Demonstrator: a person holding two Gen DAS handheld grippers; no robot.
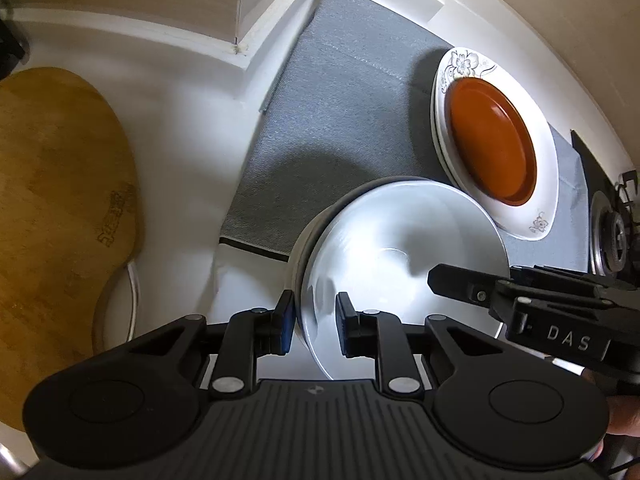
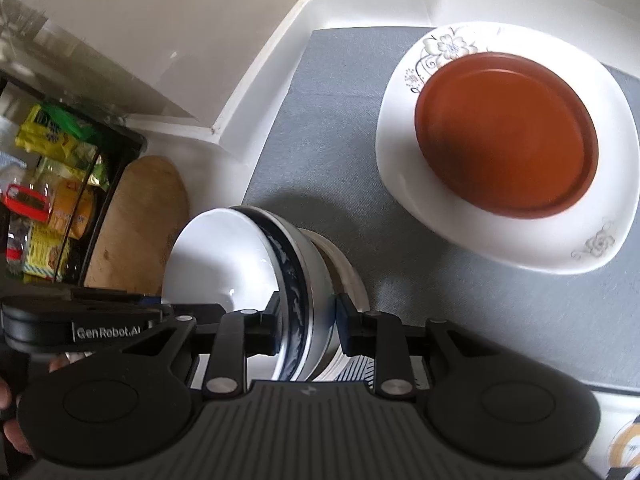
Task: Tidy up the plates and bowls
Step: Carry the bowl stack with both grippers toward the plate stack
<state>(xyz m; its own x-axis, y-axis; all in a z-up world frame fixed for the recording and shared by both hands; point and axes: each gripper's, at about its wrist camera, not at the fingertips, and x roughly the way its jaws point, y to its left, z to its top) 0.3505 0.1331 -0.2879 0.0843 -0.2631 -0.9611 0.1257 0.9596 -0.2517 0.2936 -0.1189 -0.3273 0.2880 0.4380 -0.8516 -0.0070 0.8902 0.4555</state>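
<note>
White bowl (image 1: 400, 248) rim sits clamped between the left gripper (image 1: 316, 322) jaws and right gripper (image 2: 308, 322) jaws; bare grey mat (image 1: 320, 128) lies beyond.

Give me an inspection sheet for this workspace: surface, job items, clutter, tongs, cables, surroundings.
Surface: white counter with grey mat.
Job's things: white bowl atop a bowl stack; brown plate on floral plate.
Clutter: wooden board; snack packets in a rack.
Grippers: left tongs shut on the bowl's rim; right tongs straddle the opposite rim, pad contact unclear.
Cables: nothing seen.
Surroundings: stove burner, tiled wall corner.
</note>
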